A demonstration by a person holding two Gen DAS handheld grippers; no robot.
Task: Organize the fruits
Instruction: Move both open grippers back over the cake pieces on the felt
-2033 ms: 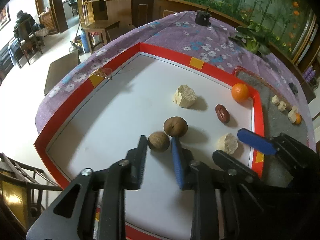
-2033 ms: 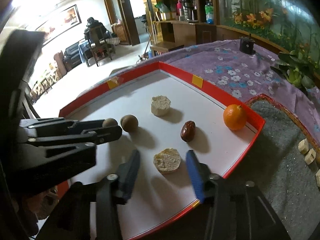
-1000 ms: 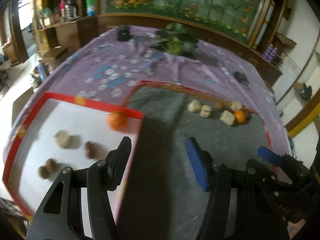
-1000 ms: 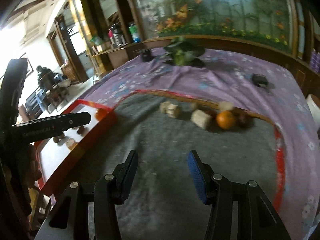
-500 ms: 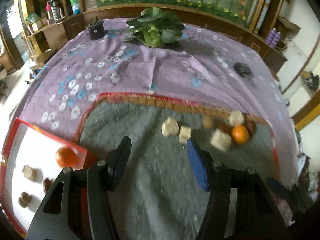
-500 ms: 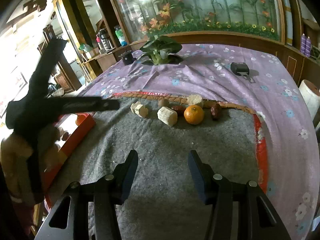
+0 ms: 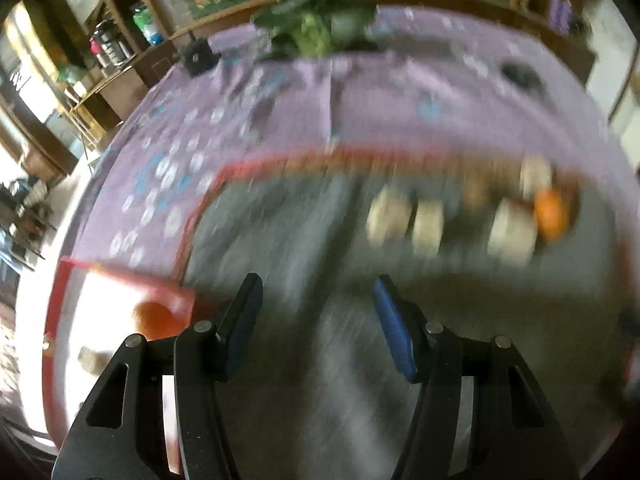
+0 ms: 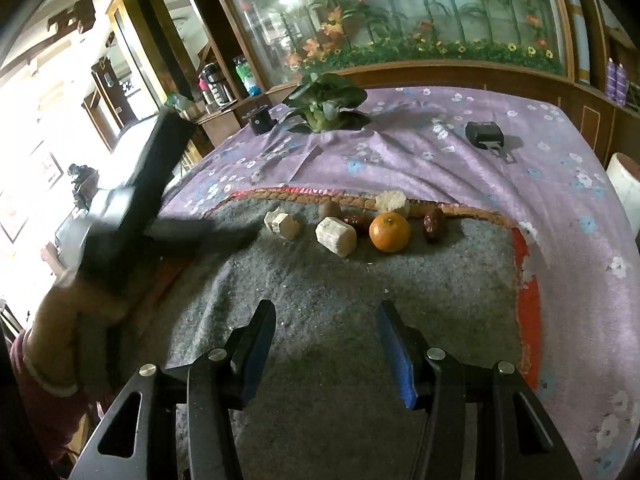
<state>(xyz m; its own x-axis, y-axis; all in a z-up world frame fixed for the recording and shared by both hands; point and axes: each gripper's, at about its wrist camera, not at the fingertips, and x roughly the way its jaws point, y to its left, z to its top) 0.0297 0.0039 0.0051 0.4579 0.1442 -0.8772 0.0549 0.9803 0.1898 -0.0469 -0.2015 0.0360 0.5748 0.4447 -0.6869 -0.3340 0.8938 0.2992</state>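
Observation:
A grey felt mat [image 8: 320,280] carries a row of food at its far edge: an orange [image 8: 390,232], two dark red dates [image 8: 434,220], a brown round fruit [image 8: 330,209] and pale chunks [image 8: 336,236]. My right gripper [image 8: 326,308] hovers open and empty over the mat, short of the row. The left wrist view is blurred. In it my left gripper [image 7: 317,282] is open and empty above the mat [image 7: 300,240], with the pale chunks [image 7: 388,216] and orange [image 7: 552,210] ahead on the right. A second orange [image 7: 154,318] lies in the red-rimmed white tray [image 7: 120,276] at lower left.
A purple flowered cloth [image 8: 440,160] covers the table. A leafy green plant [image 8: 324,104], a black cylinder [image 8: 260,120] and a small black device [image 8: 484,132] sit at the back. A hand [image 8: 60,308] holds the left tool's black body [image 8: 136,200] at the mat's left side.
Both views have swung from the white tray to the grey mat. The left gripper has dropped closer to the mat, and the food row looks larger. Both jaws stay equally wide.

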